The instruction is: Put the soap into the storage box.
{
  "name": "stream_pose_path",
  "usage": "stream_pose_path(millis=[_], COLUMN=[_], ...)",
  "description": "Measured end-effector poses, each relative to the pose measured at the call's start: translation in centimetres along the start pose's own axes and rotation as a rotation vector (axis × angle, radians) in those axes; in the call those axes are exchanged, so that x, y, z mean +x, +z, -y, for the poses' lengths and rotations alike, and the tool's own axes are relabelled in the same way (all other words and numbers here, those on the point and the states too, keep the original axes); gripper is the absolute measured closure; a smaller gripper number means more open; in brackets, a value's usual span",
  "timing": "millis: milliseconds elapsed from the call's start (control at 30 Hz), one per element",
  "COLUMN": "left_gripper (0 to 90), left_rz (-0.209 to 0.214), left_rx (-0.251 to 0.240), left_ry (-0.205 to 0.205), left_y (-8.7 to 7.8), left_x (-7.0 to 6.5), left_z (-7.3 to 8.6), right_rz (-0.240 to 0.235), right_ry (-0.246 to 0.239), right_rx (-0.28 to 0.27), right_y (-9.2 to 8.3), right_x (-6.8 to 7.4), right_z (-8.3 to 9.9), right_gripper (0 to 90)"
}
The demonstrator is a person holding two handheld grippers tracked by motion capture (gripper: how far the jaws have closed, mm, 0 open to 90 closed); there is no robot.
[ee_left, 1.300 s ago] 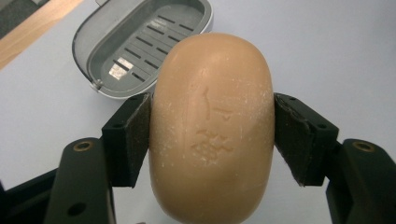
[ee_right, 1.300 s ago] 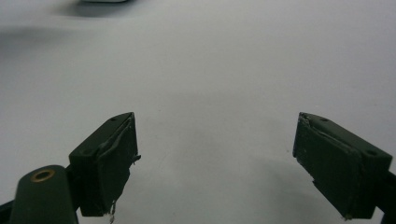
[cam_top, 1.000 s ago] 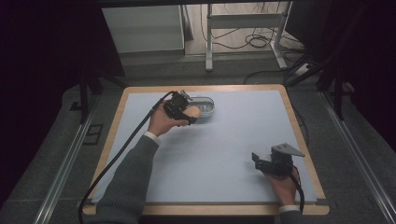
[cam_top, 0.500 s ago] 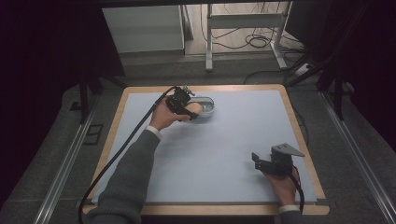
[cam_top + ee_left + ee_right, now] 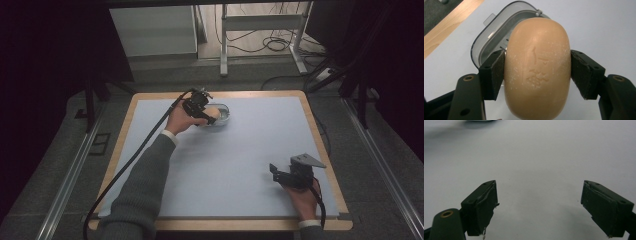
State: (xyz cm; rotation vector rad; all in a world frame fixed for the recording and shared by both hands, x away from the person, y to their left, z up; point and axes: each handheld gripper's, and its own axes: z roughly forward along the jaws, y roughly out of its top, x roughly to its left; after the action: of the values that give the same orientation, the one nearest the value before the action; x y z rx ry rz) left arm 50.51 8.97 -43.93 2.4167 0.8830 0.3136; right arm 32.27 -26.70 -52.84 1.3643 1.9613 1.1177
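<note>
A tan oval bar of soap (image 5: 537, 67) is clamped between the pads of my left gripper (image 5: 537, 72), which is shut on it. Just behind the soap lies a clear grey soap dish (image 5: 496, 37) on the pale blue mat. From above, the left gripper (image 5: 207, 116) holds the soap (image 5: 212, 112) over the near edge of the dish (image 5: 222, 116) at the far left of the table. My right gripper (image 5: 274, 172) rests near the front right corner, its jaws open over bare mat (image 5: 539, 205) with nothing between them.
The pale blue mat (image 5: 250, 145) covers a wooden-rimmed table (image 5: 325, 150). A black cable (image 5: 130, 165) trails from the left gripper down the left side. Metal rails run along both sides of the table, and a desk frame and cables stand beyond the far edge.
The left hand has carried the soap a little to the right and toward the far edge, over the dish. The right hand has stayed in place.
</note>
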Motion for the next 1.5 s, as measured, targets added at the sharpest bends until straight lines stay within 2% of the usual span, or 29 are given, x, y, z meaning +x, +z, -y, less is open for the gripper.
stream_pose_path(millis=[67,200,467,500,600,933,1267,1367,1433,1500], left_gripper=[32.3,32.4,32.4,32.4,32.4,32.3,32.0,31.3,29.6,28.3], left_rz=[-0.004,0.004,-0.015,-0.016,0.000,0.014,0.025,0.044,0.053,0.043], left_rx=[0.013,0.005,0.015,0.018,0.015,0.044,0.039,0.013,0.008,0.008], left_ry=[0.005,0.002,0.030,0.044,0.051,0.069,0.052,0.038,0.049,0.060], left_y=[0.2,0.4,0.6,0.8,1.3,3.0,4.1,3.9,3.4,2.9], left_x=[0.1,0.3,0.6,0.7,0.8,1.7,1.8,1.8,1.6,1.4], left_z=[-0.1,-0.5,-1.9,-2.4,-2.8,-2.5,-2.4,-2.4,-2.6,-2.6], right_rz=[0.000,0.000,0.002,0.004,0.004,0.006,0.010,0.010,0.009,0.010], right_ry=[0.002,0.001,0.001,0.002,0.004,0.000,-0.005,-0.006,-0.004,-0.004], right_rx=[0.000,0.001,0.000,-0.002,0.000,0.001,0.000,0.000,0.002,0.003], right_y=[0.0,0.0,0.0,0.0,0.0,0.0,0.0,0.0,0.0,0.0], right_x=[0.0,0.0,0.0,0.0,0.0,0.0,0.1,0.1,0.1,0.1], right_z=[0.0,0.0,0.0,0.0,0.0,0.0,0.0,0.0,0.0,0.0], right_gripper=[14.1,14.0,14.0,14.0,14.0,14.0,13.9,13.9,13.9,13.9])
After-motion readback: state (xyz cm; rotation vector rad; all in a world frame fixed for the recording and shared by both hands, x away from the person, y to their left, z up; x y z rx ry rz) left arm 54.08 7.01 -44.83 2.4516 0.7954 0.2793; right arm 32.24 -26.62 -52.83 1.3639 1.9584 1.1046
